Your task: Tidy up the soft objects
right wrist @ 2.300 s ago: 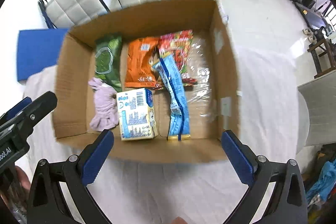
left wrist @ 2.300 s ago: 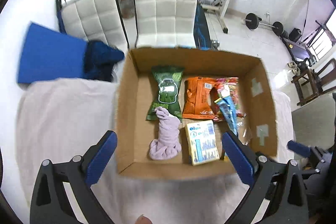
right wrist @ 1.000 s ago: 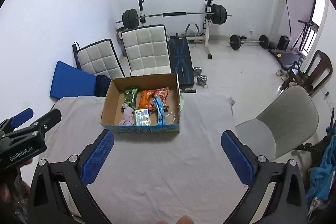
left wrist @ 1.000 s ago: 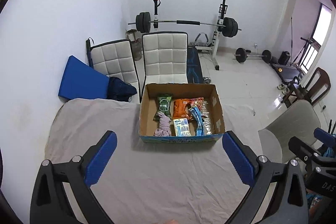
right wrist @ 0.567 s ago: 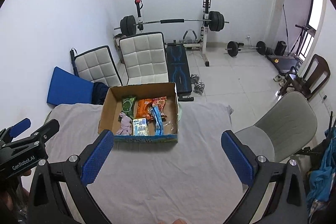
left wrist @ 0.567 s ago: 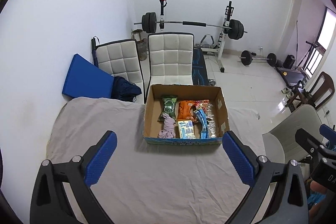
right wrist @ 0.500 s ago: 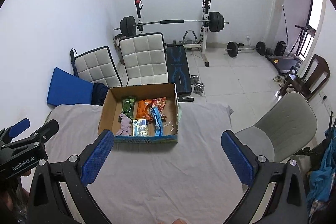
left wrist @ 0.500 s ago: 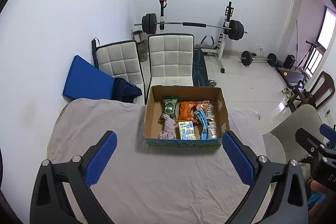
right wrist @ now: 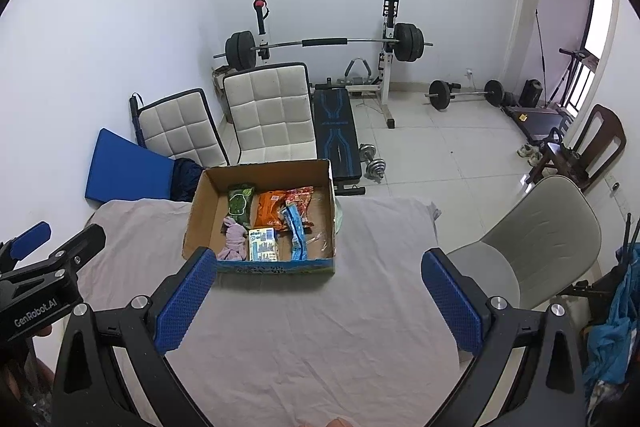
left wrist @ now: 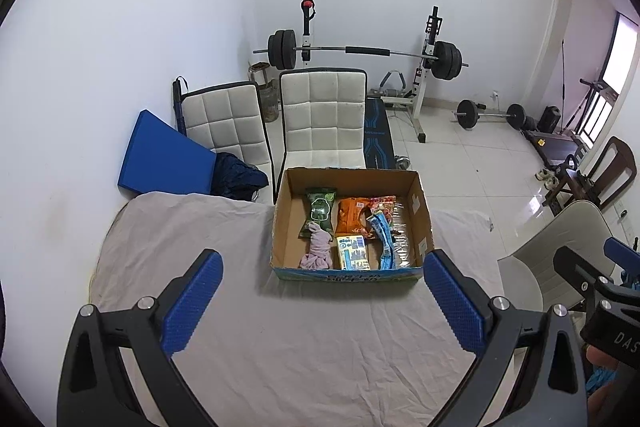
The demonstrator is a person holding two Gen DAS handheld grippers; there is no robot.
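Observation:
An open cardboard box [left wrist: 422,211] stands on a table under a pale cloth [left wrist: 304,339]; it also shows in the right wrist view [right wrist: 198,215]. Inside lie a lilac cloth [left wrist: 317,250], a green snack bag [left wrist: 319,211], an orange bag [left wrist: 350,214], a red bag [left wrist: 382,203], a blue wrapper [left wrist: 385,239] and a small carton [left wrist: 353,253]. My left gripper [left wrist: 318,301] is open and empty, well back from the box. My right gripper [right wrist: 316,301] is open and empty, also held back. The left gripper shows at the left edge of the right wrist view [right wrist: 36,279].
Two white padded chairs [left wrist: 322,123] and a blue mat [left wrist: 168,159] stand behind the table. A grey chair [right wrist: 536,239] stands at the table's right side. A barbell rack [left wrist: 360,51] and weights stand at the far wall.
Both grippers have pulled far back and up from right over the box, so the whole table and room show. In the last half second they barely moved. Both stay open.

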